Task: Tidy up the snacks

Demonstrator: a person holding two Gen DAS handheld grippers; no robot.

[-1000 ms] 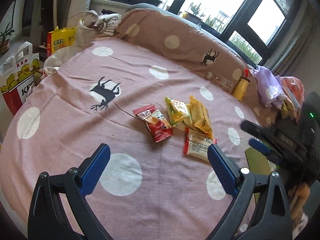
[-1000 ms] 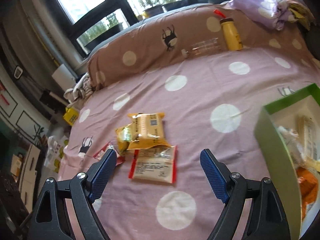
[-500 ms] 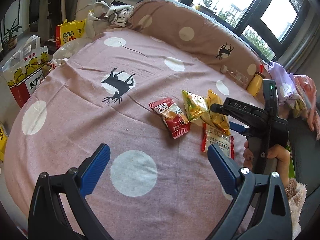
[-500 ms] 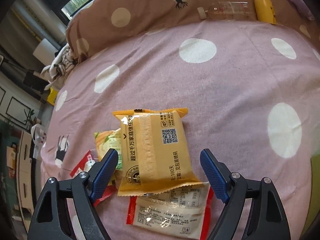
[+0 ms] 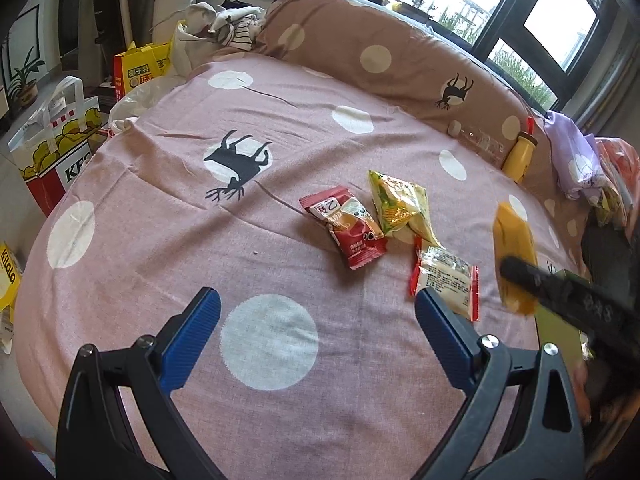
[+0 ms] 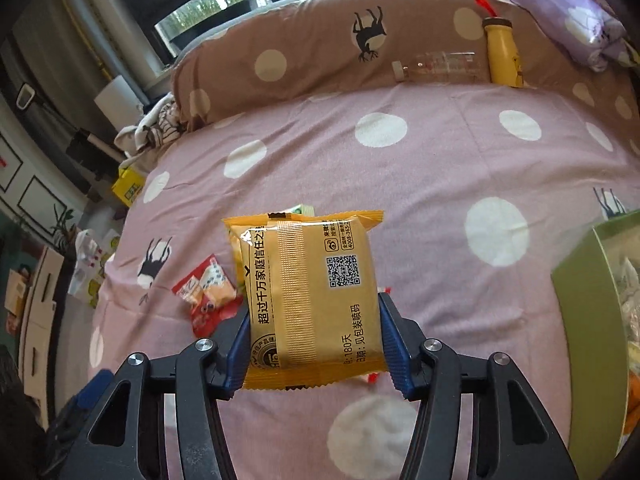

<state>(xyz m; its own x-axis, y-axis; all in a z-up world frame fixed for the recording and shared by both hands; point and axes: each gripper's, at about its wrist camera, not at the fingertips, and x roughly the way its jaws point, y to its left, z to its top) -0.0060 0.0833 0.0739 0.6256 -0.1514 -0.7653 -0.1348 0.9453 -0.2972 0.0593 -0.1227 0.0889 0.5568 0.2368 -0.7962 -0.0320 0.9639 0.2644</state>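
bed: pink spotted sheet, windows behind | right claw clamps yellow packet | left claw wide apart, empty

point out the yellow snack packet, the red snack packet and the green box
yellow snack packet (image 6: 308, 296): right wrist view, middle of its printed back
red snack packet (image 5: 345, 226): left wrist view, centre of wrapper
green box (image 6: 588, 320): right wrist view, outer side wall

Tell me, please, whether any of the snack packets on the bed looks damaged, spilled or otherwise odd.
Nothing stands out. The orange packet is held flat and intact in the right tongs. The red packet, green packet and clear red-edged packet lie loosely together on the bedspread, all sealed, nothing spilled.
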